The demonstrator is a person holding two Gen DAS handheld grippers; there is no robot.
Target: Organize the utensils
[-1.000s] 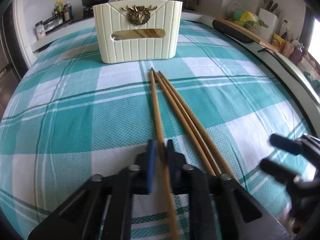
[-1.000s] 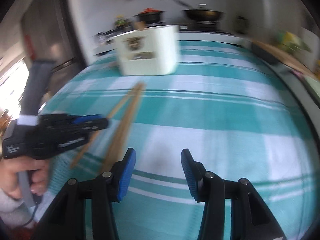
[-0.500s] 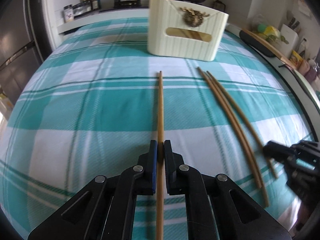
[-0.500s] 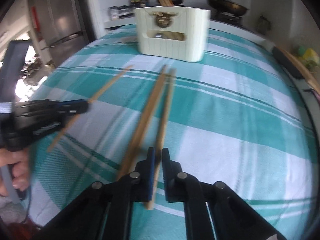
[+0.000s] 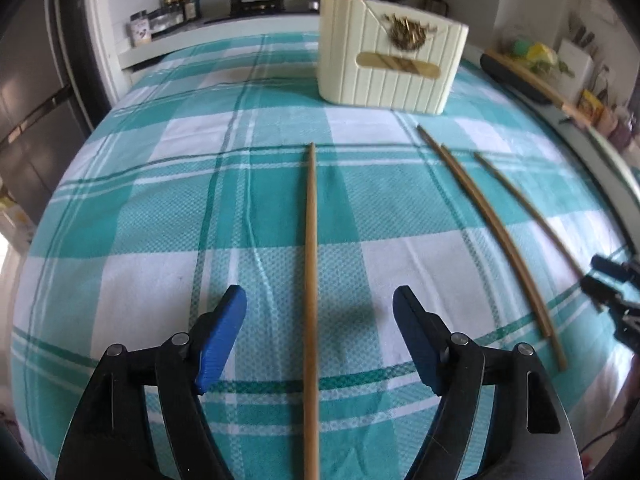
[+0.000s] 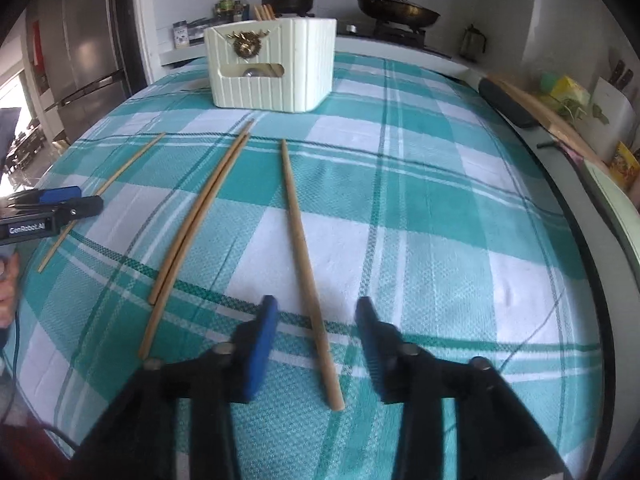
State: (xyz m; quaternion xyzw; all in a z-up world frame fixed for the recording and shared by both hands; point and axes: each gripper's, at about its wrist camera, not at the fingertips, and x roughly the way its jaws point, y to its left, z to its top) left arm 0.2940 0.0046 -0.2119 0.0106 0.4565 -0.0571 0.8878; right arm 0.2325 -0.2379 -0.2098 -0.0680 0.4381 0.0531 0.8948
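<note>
Nearest, both tools stand with jaws apart, just opened: the left gripper (image 5: pixel 320 336) straddles one slim, round wooden chopstick (image 5: pixel 310 280) without touching it, and the right gripper (image 6: pixel 316 340) likewise brackets a second chopstick (image 6: pixel 306 264), both sticks lying flat on the woven teal-and-white checked tablecloth (image 6: pixel 440 240). The step in hand appears to be spreading the sticks into separate lines before storing them; the next move likely calls for re-closing squarely on a thin, roll-prone shaft. Between them lies a touching pair of chopsticks (image 6: pixel 200 216), and beyond, the ribbed cream holder (image 6: pixel 276 68) with brass emblem already contains sticks.
</note>
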